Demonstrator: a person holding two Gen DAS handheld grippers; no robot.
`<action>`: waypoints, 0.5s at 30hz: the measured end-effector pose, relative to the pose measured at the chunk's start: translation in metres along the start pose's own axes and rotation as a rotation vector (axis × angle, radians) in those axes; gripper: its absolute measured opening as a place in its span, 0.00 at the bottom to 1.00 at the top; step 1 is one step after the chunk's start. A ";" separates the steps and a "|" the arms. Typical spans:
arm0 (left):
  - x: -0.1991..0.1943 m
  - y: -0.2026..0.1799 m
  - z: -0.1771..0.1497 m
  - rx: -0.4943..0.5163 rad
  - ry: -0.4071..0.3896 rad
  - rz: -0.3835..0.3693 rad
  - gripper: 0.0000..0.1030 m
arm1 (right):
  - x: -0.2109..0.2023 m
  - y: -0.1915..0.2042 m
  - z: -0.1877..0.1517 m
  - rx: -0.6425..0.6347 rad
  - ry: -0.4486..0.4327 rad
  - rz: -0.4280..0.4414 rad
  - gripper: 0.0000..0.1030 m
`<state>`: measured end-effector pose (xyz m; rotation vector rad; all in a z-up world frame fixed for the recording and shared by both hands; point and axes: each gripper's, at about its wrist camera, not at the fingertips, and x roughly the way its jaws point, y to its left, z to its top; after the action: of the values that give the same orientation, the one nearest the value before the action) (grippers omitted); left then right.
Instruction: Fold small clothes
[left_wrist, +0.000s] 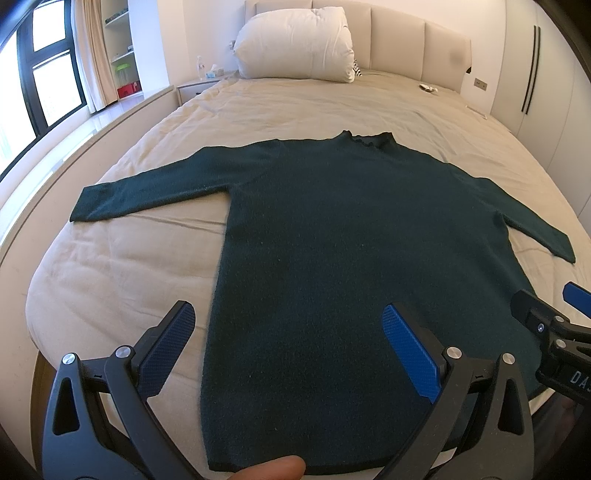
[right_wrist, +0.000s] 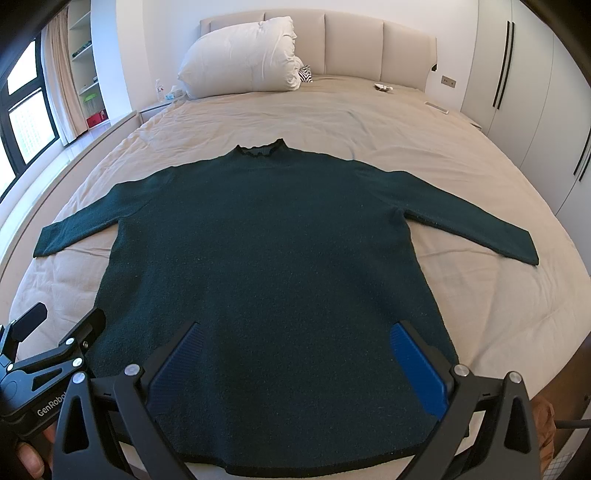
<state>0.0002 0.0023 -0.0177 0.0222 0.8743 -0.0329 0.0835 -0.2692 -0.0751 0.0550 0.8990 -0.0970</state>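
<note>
Sweater (left_wrist: 351, 229) lies flat on bed (left_wrist: 122, 258), sleeves spread, collar toward pillow (left_wrist: 295, 42). Left gripper (left_wrist: 291, 343) hovers over the hem's left part, jaws wide apart, nothing held. Right gripper (right_wrist: 295, 362) hovers over the hem's middle, jaws wide apart, nothing held. 2 grippers side by side.

Sweater (left_wrist: 351, 240) hem corner behind right gripper (left_wrist: 554, 314)
</note>
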 end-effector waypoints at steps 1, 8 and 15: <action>0.000 0.000 0.000 0.001 0.000 0.000 1.00 | 0.000 0.001 -0.001 0.000 0.000 0.000 1.00; 0.002 0.000 0.001 0.002 0.008 -0.004 1.00 | 0.000 0.001 -0.001 0.001 0.001 0.001 1.00; 0.003 0.000 0.002 0.003 0.013 -0.009 1.00 | 0.000 -0.001 0.001 0.000 0.001 0.001 1.00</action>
<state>0.0038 0.0024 -0.0186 0.0216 0.8872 -0.0428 0.0840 -0.2707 -0.0750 0.0559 0.9001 -0.0957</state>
